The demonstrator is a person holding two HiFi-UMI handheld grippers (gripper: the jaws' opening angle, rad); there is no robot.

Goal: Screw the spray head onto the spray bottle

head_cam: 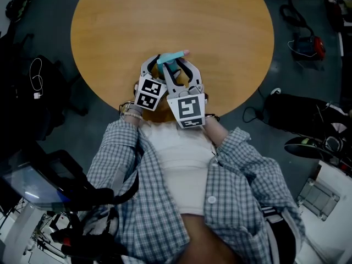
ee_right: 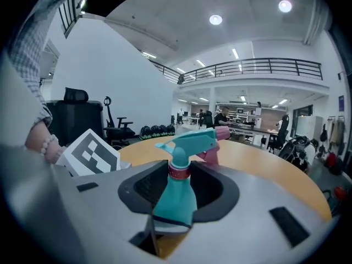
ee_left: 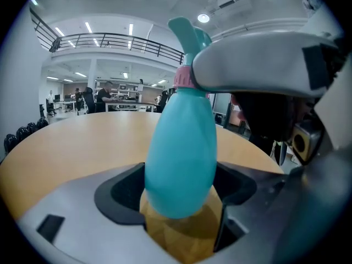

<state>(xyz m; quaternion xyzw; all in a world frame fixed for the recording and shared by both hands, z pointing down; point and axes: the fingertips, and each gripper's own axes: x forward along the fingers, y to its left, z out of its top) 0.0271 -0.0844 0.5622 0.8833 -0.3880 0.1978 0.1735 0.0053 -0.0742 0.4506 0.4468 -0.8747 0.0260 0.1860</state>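
At the counter's near edge stand one teal spray bottle and one spray head, the head seated on the upright bottle's neck. Two grippers hold them, side by side and pointing away from the person toward the counter's middle. The left gripper is clamped on the bottle's lower body. The right gripper is closed higher up, at the head's pink collar.
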